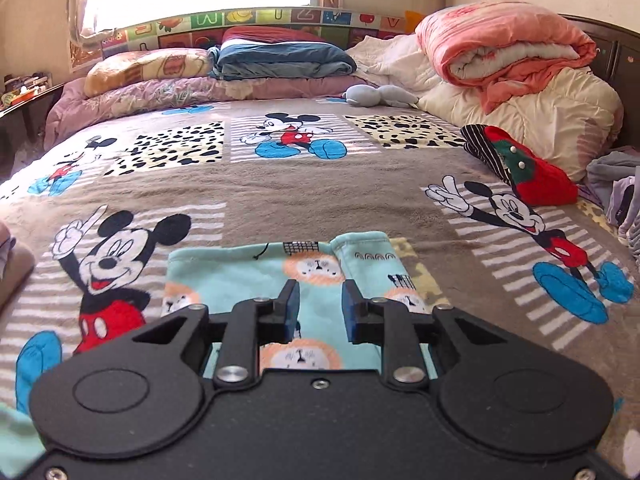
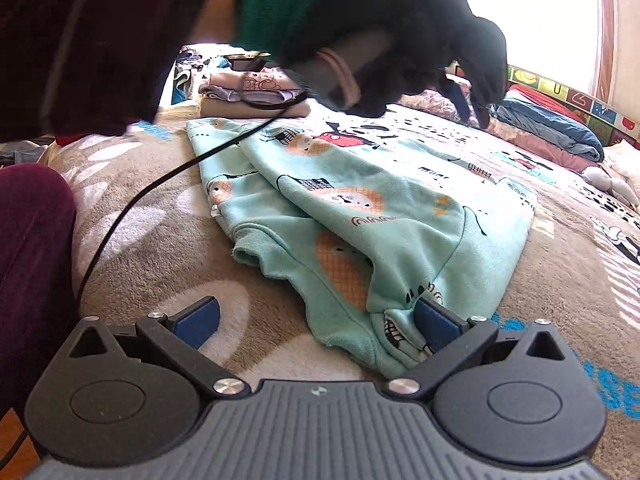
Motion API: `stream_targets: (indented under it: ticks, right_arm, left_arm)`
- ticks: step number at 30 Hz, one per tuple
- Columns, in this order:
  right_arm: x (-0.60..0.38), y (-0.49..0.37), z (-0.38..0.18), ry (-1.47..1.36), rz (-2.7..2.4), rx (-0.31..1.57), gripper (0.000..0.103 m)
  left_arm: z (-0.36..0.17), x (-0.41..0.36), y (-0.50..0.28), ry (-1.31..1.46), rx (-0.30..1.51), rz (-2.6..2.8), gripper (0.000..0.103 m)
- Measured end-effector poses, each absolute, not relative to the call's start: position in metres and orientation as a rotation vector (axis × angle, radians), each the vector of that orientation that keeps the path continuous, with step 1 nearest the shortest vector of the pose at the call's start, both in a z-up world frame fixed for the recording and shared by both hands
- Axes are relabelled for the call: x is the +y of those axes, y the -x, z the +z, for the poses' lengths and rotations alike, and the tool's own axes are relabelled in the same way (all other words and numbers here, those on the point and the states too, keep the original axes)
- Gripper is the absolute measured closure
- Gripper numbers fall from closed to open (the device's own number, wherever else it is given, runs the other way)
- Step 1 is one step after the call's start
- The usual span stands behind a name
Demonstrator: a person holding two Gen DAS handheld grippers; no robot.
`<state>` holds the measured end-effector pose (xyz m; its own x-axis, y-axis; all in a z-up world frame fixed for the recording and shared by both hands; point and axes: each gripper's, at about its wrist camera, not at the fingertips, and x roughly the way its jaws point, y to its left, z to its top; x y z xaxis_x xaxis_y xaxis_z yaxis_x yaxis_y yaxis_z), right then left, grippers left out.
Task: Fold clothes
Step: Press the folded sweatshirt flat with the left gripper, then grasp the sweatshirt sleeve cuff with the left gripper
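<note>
A mint-green child's garment printed with orange lions lies partly folded on the Mickey Mouse blanket. My left gripper hovers over its near part, blue pads a little apart with nothing pinched between them. In the right wrist view the garment spreads ahead, and my right gripper stands wide open low over the blanket. A bunched corner of the cloth lies against the right gripper's right-hand pad. A black-gloved hand with a green cuff hangs above the garment's far side.
Folded clothes are stacked beyond the garment. A red and striped garment and loose clothes lie at the right. Rolled quilts and pillows line the far edge. A black cable crosses the blanket beside a maroon-clad leg.
</note>
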<state>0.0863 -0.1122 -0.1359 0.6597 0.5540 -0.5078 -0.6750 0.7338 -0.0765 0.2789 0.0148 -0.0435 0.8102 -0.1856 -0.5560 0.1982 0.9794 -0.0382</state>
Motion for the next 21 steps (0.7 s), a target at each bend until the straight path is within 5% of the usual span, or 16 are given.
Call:
stream_targets:
  ticks: [6, 21]
  right_arm:
    - [-0.116, -0.083, -0.131, 0.256, 0.681, 0.464, 0.0]
    - [-0.125, -0.082, -0.117, 0.232, 0.658, 0.426, 0.002]
  left_arm:
    - [-0.038, 0.08, -0.193, 0.163, 0.561, -0.082, 0.057]
    - [-0.1, 0.192, -0.123, 0.769, 0.562, 0.062, 0.057]
